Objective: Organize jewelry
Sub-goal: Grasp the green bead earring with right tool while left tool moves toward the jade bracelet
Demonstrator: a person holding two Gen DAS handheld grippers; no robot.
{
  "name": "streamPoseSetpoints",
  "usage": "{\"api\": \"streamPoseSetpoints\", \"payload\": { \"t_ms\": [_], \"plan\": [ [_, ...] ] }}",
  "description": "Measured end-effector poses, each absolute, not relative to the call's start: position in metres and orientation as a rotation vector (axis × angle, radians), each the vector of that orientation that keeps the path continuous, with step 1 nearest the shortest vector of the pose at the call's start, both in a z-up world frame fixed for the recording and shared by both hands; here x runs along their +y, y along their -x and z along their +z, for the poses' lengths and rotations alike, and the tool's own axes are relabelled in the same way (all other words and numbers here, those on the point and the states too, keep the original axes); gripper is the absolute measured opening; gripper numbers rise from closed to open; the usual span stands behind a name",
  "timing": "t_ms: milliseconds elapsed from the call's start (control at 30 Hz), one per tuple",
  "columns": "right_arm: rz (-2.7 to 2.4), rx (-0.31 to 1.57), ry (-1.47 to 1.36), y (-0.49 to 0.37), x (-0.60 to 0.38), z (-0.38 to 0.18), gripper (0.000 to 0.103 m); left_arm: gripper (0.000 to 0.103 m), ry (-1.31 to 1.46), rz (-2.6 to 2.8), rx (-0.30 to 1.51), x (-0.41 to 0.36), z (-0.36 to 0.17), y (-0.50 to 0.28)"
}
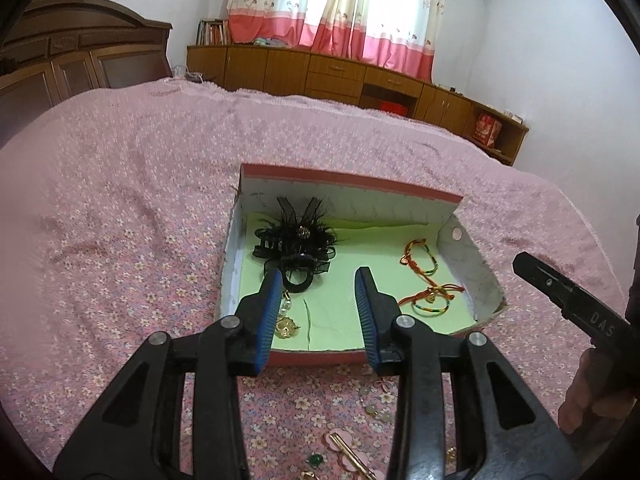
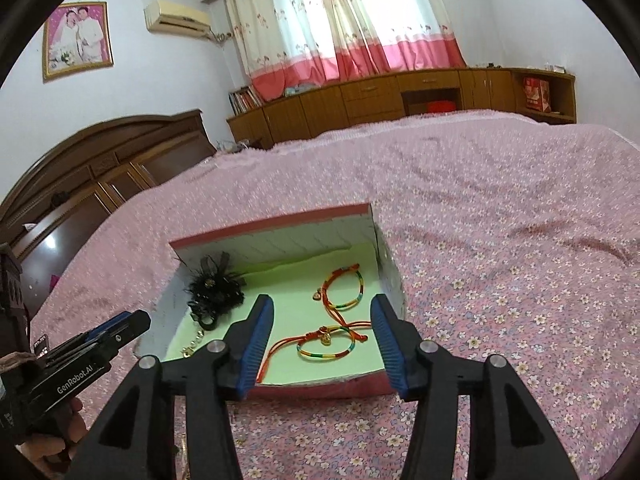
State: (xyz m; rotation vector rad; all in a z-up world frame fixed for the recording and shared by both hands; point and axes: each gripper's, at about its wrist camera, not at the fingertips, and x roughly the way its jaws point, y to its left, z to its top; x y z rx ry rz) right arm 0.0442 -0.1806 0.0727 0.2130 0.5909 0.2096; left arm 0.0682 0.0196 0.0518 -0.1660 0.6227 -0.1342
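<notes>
A pink box (image 1: 340, 178) (image 2: 280, 224) with a green lining lies open on the bed. In it are a black feathered hair clip (image 1: 296, 240) (image 2: 214, 286), two multicoloured cord bracelets (image 1: 424, 258) (image 2: 340, 286), and gold and pearl pieces (image 1: 286, 322) (image 2: 192, 346) at the near left. My left gripper (image 1: 320, 280) is open and empty above the box's near edge, its left finger beside the clip. My right gripper (image 2: 322, 308) is open and empty above the nearer bracelet (image 2: 326, 346).
More jewelry lies on the pink floral bedspread (image 1: 120, 220) in front of the box: a green stone (image 1: 315, 459), pink flower pieces (image 1: 352, 452) and pale beads (image 1: 374, 406). A dark headboard (image 2: 80, 184) stands left; wooden cabinets (image 1: 320, 72) line the far wall.
</notes>
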Motion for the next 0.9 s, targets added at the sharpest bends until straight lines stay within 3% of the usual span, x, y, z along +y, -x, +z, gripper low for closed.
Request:
{"api": "streamPoseSetpoints", "payload": {
  "t_ms": [900],
  "plan": [
    [0.235,0.735,-0.164,0.013,-0.182,0.046,0.054,0.03,0.158,-0.192,0.788,0.009,0.029,-0.024]
  ]
}}
